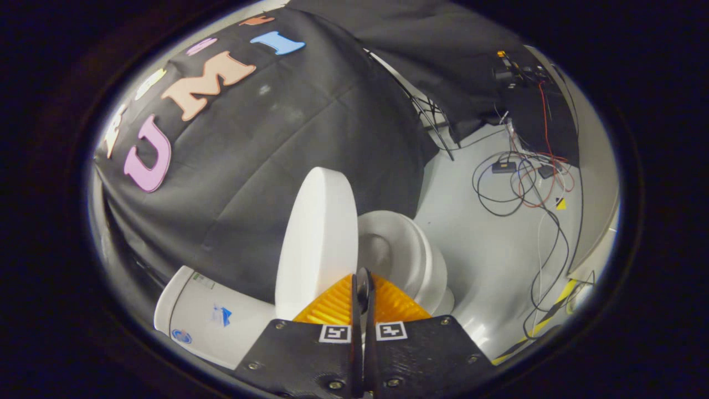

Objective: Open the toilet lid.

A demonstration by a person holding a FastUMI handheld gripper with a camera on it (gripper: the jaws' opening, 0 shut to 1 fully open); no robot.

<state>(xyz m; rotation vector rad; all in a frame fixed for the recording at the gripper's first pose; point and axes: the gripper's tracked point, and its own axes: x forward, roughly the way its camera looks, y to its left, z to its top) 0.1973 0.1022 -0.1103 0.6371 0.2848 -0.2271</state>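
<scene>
We see the black cloth wall (288, 149) of the booth behind everything, draped down to the pale floor (487, 244), which stretches off to the right of the toilet. The view is tilted, so the toilet appears leaning.

The white toilet sits just ahead of the gripper. Its tank (205, 318) lies low on the left side of the fingers, with small stickers on its face. The toilet lid (318, 238) stands raised, close to upright, seen nearly edge-on as a tall white oval; it rises just beyond the fingertips and slightly to their left. To the right of the lid, the seat and bowl (404, 255) lie uncovered, their rounded rim curving away from the fingers.

On the floor further right, a tangle of black, white and red cables (526, 188) runs toward small dark boxes near the wall, well apart from the toilet. A strip of yellow-and-black tape (554, 310) marks the floor's edge near them.

The gripper (363, 288) has its fingers pressed together, with only a thin seam between them and nothing held. Their tips sit at the base of the lid, where it meets the seat; whether they touch the lid we cannot tell.
</scene>
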